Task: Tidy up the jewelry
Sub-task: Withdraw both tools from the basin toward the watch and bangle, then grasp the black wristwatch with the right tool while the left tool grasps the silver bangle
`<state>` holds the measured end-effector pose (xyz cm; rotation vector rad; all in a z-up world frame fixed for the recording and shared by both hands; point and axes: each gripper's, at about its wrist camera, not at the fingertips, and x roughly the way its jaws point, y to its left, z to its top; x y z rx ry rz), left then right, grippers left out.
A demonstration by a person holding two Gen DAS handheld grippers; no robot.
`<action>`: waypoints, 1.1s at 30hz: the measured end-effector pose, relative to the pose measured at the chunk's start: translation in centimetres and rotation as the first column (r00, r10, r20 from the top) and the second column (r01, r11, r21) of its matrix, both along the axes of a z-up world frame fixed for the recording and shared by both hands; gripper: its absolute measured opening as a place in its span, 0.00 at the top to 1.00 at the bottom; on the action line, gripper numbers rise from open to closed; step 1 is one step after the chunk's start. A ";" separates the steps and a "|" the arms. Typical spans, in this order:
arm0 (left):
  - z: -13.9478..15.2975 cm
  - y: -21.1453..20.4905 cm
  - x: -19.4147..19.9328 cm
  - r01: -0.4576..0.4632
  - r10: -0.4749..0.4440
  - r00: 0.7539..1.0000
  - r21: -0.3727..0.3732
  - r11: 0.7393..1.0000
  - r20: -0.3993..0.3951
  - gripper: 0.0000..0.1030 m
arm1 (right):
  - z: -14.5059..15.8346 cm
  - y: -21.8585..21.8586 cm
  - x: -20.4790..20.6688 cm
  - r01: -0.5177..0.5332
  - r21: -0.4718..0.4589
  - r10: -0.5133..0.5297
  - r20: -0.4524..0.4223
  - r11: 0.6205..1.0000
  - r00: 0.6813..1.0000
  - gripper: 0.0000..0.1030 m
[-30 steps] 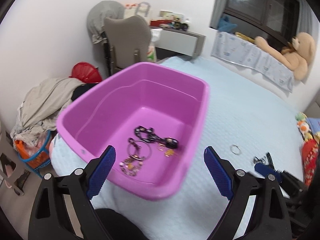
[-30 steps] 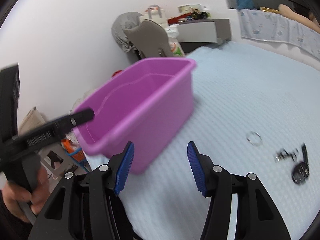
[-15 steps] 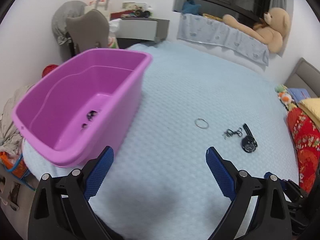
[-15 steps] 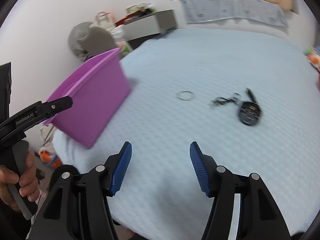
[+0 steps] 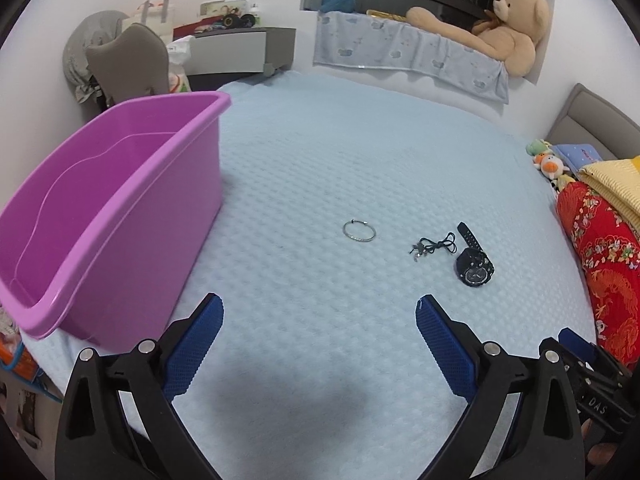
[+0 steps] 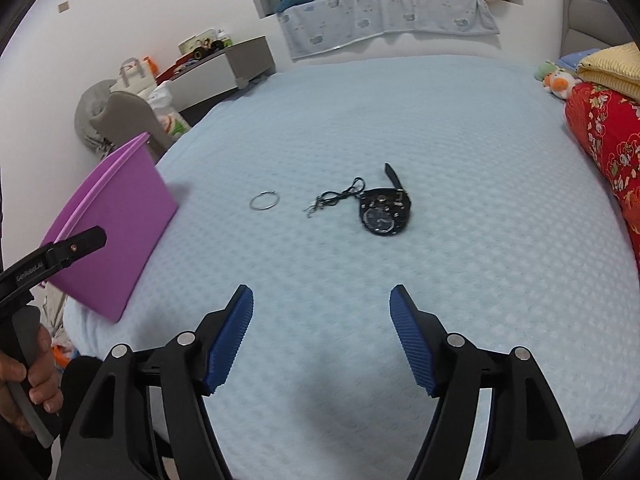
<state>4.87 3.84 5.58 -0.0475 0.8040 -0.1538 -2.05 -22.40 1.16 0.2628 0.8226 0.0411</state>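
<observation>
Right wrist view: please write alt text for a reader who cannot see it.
Three pieces lie apart on a light blue bed: a silver ring, a thin black cord necklace and a black watch. The open right gripper hovers before them; a purple bin stands left.

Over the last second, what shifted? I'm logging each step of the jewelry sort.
Both views swung right, from the purple bin to the bed. Left hand-held gripper and right hand-held gripper stayed open, empty. Silver bangle, black cord necklace and black watch stayed put.

Glossy plastic tub (image 5: 120, 184), shiny metal ring (image 5: 359, 231), quilted bedspread (image 5: 360, 152).
</observation>
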 end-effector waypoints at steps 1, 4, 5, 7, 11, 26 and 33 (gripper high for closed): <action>-0.2 -0.2 0.4 -0.002 0.002 1.000 0.000 1.000 0.002 0.07 | -0.2 -0.3 0.5 0.008 -0.007 -0.008 -0.004 1.000 1.000 0.34; -0.9 -0.6 1.8 -0.007 0.007 1.000 -0.021 1.000 -0.013 0.07 | -0.7 -0.8 1.7 0.026 -0.002 -0.026 -0.013 1.000 1.000 0.33; -1.1 -0.8 2.2 -0.008 0.008 1.000 -0.025 1.000 -0.018 0.07 | -1.0 -1.1 2.2 0.034 -0.001 -0.034 -0.017 0.999 0.999 0.31; -1.9 -1.3 3.4 -0.010 0.009 1.000 -0.022 1.000 -0.029 0.07 | -1.6 -1.5 3.3 0.044 0.003 -0.044 -0.021 0.999 0.999 0.31; -3.1 -1.8 5.5 -0.018 0.017 0.999 -0.016 1.000 -0.041 0.07 | -2.9 -2.0 5.0 0.040 -0.018 -0.040 -0.023 0.999 0.999 0.30; -10.4 -5.9 13.7 -0.005 0.008 0.996 0.031 1.000 -0.093 0.07 | -8.1 -3.9 12.0 0.097 -0.022 -0.097 -0.030 0.995 0.995 0.30; -13.5 -6.8 17.5 -0.031 0.037 0.990 0.047 0.998 -0.133 0.07 | -9.9 -4.2 14.5 0.122 -0.016 -0.123 -0.052 0.992 0.991 0.30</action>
